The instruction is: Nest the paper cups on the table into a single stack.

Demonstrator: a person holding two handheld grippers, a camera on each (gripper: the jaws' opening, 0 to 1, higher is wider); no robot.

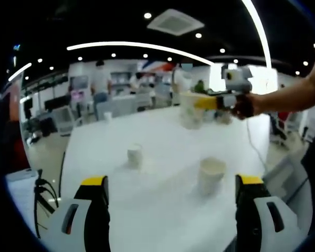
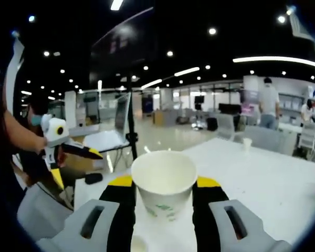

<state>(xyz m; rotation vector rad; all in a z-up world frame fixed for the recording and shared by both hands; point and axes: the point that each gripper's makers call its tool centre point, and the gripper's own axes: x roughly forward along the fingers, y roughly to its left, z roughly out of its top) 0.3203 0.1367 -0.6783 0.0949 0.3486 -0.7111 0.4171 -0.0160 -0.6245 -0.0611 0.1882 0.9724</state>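
Yellow-tipped right tongs are pinching a white paper cup upright between their jaws, lifted clear of the white table; its mouth is facing the camera and it is looking empty inside. Across in the left gripper view, the left tongs are hanging spread wide with nothing between them, aimed at a near cup standing just ahead of the right jaw and a smaller-looking cup farther off, both upright and apparently empty. Another cup is sitting well apart near the table's far side. The risk, as I judge it, is squeezing the thin wall out of round so the held cup is refusing to seat, or lowering it off-centre and tipping a light, unsteadied cup over.
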